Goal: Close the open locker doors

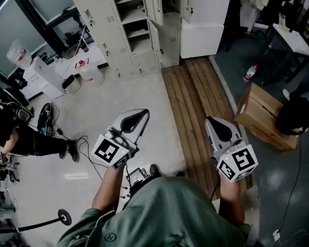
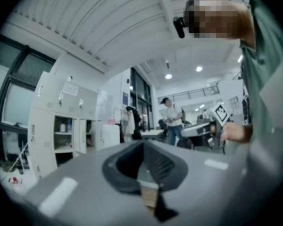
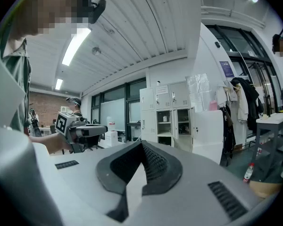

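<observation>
Head view: cream sheet-metal lockers (image 1: 124,30) stand by the far wall, two flat doors (image 1: 154,4) swung open over shelves, well apart from both grippers. The left gripper (image 1: 142,113) and right gripper (image 1: 211,120), smooth grey shells, point toward them beside slatted wooden flooring (image 1: 195,96).

Left gripper view: ribbed black fingers (image 2: 158,161) clenched together, empty.

Right gripper view: its ribbed fingers likewise pressed shut on nothing; the open lockers lie ahead.

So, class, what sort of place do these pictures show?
Probably a lab or workshop room, not a home: it has a bank of cream metal lockers, a white-topped work table and a cardboard box.
</observation>
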Demonstrator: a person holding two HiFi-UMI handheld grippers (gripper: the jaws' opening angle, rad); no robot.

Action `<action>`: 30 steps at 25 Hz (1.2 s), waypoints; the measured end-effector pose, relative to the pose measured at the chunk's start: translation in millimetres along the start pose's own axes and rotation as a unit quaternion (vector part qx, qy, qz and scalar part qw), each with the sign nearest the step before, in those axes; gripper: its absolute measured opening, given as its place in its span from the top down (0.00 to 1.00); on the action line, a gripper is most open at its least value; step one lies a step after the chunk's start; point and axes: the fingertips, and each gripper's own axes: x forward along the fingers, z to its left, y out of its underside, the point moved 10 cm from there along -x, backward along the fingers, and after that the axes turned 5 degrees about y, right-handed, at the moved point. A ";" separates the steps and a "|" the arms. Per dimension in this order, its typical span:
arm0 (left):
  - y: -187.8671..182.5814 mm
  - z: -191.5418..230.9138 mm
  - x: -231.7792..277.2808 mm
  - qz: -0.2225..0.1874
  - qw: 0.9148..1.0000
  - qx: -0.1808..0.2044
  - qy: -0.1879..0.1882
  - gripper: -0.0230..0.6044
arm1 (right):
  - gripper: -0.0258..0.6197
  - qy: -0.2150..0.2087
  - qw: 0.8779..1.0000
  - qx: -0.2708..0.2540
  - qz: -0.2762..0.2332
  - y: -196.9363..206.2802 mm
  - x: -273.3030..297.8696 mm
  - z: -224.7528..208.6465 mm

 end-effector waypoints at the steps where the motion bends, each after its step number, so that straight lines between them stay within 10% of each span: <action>1: 5.5 0.7 -1.3 0.004 1.000 0.002 0.001 0.97 | 0.96 0.000 1.000 0.000 0.000 0.3 0.2 -0.3; 30: 21.8 68.0 -52.5 0.016 1.000 -0.012 0.000 0.97 | 0.95 0.004 1.000 0.026 -0.002 -0.8 57.0 47.4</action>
